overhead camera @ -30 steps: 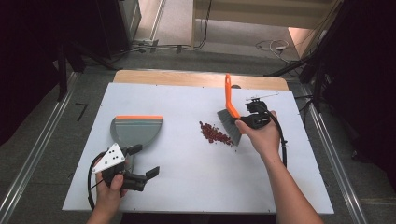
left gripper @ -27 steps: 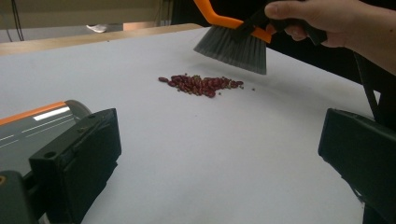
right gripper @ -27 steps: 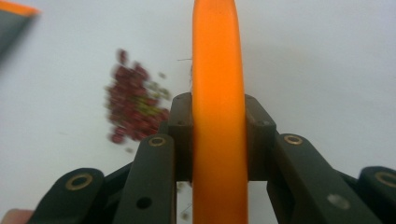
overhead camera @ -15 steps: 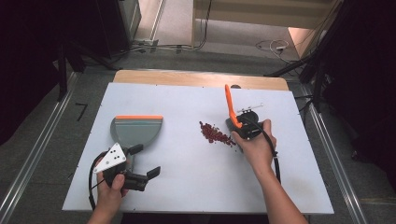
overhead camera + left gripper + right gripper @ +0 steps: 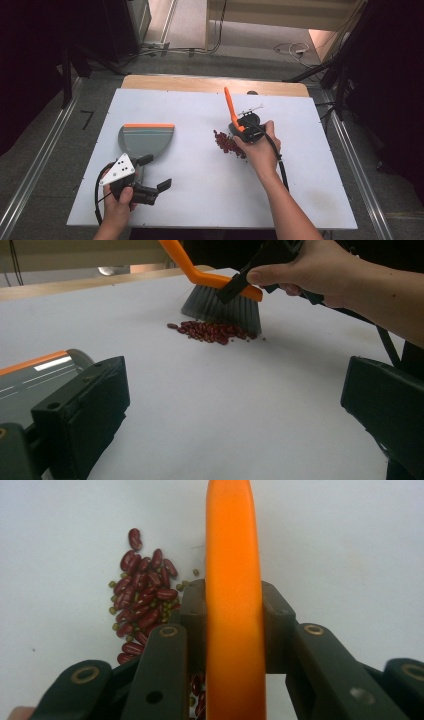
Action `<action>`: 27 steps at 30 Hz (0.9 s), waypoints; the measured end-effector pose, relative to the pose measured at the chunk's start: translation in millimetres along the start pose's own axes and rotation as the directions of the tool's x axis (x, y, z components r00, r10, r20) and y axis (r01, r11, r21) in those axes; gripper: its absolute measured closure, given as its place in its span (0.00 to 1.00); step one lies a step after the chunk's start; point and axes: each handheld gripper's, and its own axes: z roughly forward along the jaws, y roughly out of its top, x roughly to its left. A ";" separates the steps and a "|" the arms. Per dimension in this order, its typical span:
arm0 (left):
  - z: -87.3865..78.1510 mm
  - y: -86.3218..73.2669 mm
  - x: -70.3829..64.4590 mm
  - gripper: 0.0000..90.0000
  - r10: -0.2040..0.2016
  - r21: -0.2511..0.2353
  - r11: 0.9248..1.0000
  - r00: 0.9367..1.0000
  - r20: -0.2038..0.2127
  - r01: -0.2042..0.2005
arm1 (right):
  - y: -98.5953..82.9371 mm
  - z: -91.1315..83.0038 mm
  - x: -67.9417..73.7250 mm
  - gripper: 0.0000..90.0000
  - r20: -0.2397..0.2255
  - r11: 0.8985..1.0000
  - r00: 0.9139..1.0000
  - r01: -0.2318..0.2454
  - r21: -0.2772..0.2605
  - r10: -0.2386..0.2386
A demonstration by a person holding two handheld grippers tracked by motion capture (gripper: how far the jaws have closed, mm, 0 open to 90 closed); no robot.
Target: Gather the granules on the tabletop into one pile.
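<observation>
On the white counter, sweeping is at an early stage. The right tool is clenched on the orange back of the brush; in the right gripper view both jaws press flat against the orange spine. The grey bristles rest on the counter directly behind the pile of red beans, touching its far edge as seen in the left gripper view. The beans lie gathered in one compact heap near the centre of the counter, with a few small green grains mixed in at the margin.

The dustpan lies flat on the left half of the counter, well apart from the heap, with its orange lip on the side away from the person. No beans are visible inside it. The left tool hovers near the front edge with its jaws spread wide and grasps nothing; the dustpan handle sits just beside its left jaw in the left gripper view.

Judged from this layout, gathering is done; remaining work is to secure the dustpan, bring pan and heap together, and sweep the beans in.

Obstructions: the counter between heap and dustpan carries nothing. A cable trails from the right tool along the forearm and stays behind the brush. Loose cables lie on the floor beyond the counter, clear of the work.
</observation>
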 end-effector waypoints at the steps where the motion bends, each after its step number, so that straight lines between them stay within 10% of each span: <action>1: -0.1 -0.1 0.3 0.00 0.000 0.001 1.000 1.000 -0.001 0.000 | 0.5 0.2 0.2 0.76 -0.010 1.000 1.000 0.008 -0.001 -0.008; 10: -1.2 -0.4 1.8 0.00 -0.004 0.000 1.000 1.000 -0.006 0.004 | -7.0 -19.2 -11.7 0.76 -0.029 0.998 0.999 0.040 -0.042 -0.041; 19: 1.9 0.1 -0.7 0.00 0.002 0.005 1.000 1.000 0.001 -0.002 | -23.1 -14.5 -28.3 0.76 0.048 0.999 0.998 0.039 0.021 -0.040; 27: 0.4 -1.1 1.6 0.00 -0.005 0.005 1.000 1.000 -0.005 0.005 | -20.9 -14.1 -7.3 0.76 -0.010 0.991 0.991 0.131 0.013 -0.131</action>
